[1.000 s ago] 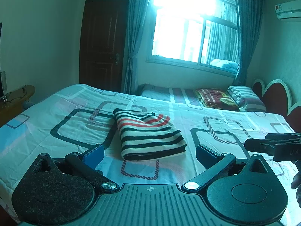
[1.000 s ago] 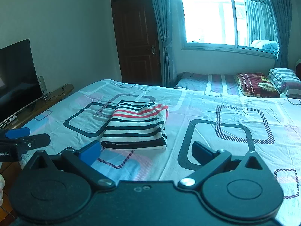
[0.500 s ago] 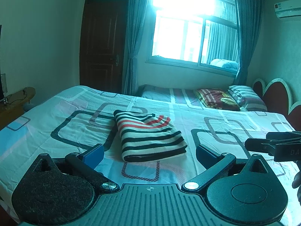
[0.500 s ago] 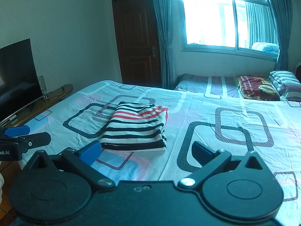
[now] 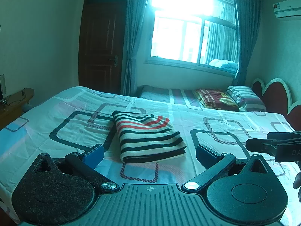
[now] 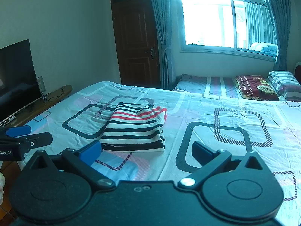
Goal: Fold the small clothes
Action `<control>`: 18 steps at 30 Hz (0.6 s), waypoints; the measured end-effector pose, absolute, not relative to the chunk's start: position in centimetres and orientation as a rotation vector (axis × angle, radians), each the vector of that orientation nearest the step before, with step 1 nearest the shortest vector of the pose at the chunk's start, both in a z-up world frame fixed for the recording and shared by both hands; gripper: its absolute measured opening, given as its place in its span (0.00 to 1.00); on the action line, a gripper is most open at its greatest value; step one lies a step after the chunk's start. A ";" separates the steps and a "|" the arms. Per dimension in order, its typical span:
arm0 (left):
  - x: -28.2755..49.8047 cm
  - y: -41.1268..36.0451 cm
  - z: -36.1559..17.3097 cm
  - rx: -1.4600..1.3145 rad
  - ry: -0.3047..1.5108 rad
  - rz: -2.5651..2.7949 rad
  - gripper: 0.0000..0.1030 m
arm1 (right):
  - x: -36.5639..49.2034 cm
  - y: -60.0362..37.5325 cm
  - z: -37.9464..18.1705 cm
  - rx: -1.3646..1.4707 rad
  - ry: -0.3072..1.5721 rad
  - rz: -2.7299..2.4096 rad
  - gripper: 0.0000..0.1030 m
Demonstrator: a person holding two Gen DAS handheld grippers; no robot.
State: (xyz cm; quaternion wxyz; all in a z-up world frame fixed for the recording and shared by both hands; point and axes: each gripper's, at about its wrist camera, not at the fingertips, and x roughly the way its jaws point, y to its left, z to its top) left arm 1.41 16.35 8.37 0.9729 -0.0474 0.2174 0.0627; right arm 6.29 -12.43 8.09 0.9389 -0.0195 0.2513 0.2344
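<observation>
- Striped garment (image 5: 148, 136): folded into a thick rectangle, lying flat on the bed sheet (image 5: 56, 116), toward the bed's left half; bare sheet on every side.
- Long axis: runs from the near edge toward the window (image 5: 188, 35), canted slightly left at the far end; red stripes at the far end, the thick layered edge nearest the cameras.
- Left gripper (image 5: 149, 153): jaws spread wide, empty, held above the sheet just short of the garment's near edge (no contact).
- Right gripper (image 6: 146, 151): jaws likewise parted, holding nothing, near the garment's near edge.
- Room: open sheet stretches right toward the pillows (image 6: 255, 87).
</observation>
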 end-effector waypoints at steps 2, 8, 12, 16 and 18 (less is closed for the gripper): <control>1.4 16.4 8.4 -0.096 0.439 0.128 1.00 | 6.3 -12.4 8.1 -0.040 0.513 0.479 0.99; 1.4 16.3 8.5 -0.093 0.435 0.127 1.00 | 6.2 -12.3 8.1 -0.042 0.515 0.480 0.99; 1.3 16.4 8.5 -0.093 0.433 0.122 1.00 | 6.2 -12.2 8.0 -0.045 0.511 0.478 0.99; 1.2 16.5 8.5 -0.097 0.434 0.122 1.00 | 6.1 -12.2 8.1 -0.052 0.510 0.479 0.99; 1.2 16.6 8.4 -0.102 0.435 0.123 1.00 | 6.1 -12.2 8.1 -0.056 0.509 0.482 0.99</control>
